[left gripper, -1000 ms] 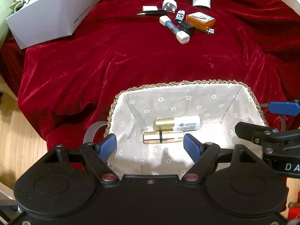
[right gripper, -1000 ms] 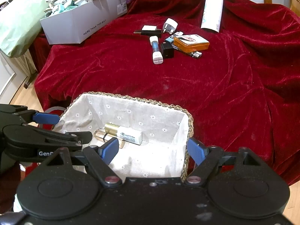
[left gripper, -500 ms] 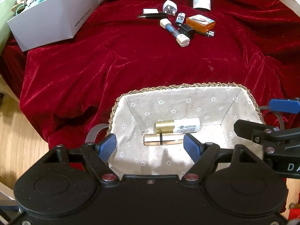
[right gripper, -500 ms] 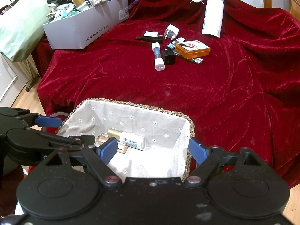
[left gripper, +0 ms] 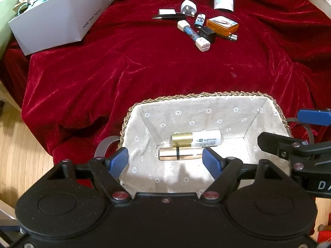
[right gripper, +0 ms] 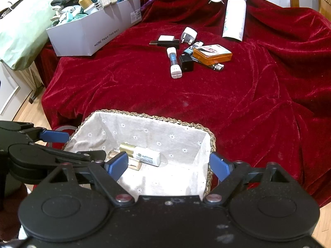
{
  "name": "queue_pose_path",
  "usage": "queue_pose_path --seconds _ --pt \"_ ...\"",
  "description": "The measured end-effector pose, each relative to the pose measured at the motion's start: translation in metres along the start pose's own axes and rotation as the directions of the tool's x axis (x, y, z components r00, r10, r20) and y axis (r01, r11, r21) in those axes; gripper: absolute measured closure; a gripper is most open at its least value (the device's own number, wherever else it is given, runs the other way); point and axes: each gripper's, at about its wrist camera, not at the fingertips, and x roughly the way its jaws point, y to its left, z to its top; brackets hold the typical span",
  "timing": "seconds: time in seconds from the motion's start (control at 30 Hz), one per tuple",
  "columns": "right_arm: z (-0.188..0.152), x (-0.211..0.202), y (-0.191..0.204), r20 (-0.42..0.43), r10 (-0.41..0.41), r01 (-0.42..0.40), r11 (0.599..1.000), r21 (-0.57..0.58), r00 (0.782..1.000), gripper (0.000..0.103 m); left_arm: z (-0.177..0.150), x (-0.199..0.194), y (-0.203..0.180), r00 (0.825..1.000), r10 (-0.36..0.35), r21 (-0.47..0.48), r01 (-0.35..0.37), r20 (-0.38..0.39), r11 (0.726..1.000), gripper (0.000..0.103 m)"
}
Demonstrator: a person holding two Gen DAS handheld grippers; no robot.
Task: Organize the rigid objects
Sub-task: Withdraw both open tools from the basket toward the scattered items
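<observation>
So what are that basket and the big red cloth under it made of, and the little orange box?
The basket looks like woven straw or seagrass, going by its braided rim, lined with pale daisy-print fabric that creases like cotton or linen. The red cloth looks like velvet: deep pile with a sheen shifting along the folds. The orange box seems to be hard translucent plastic with a printed lid, though tin is possible.

The grey cardboard box [right gripper: 91,35] bears "MORE THAN THIS WAY" along its long side. The right gripper's black body [left gripper: 318,184], seen from the left wrist, shows the white letters "DA", cut off by the edge.
</observation>
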Motion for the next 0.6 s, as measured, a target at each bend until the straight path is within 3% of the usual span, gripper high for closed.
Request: queue_pose_path --seconds 0.6 --pt "0.0070 -0.0043 0.0016 0.035 0.000 0.001 1.000 -0.005 0.999 0.009 0.0050 -0.0052 0.0028 1.000 0.000 -0.012 0.001 0.027 1.000 0.029"
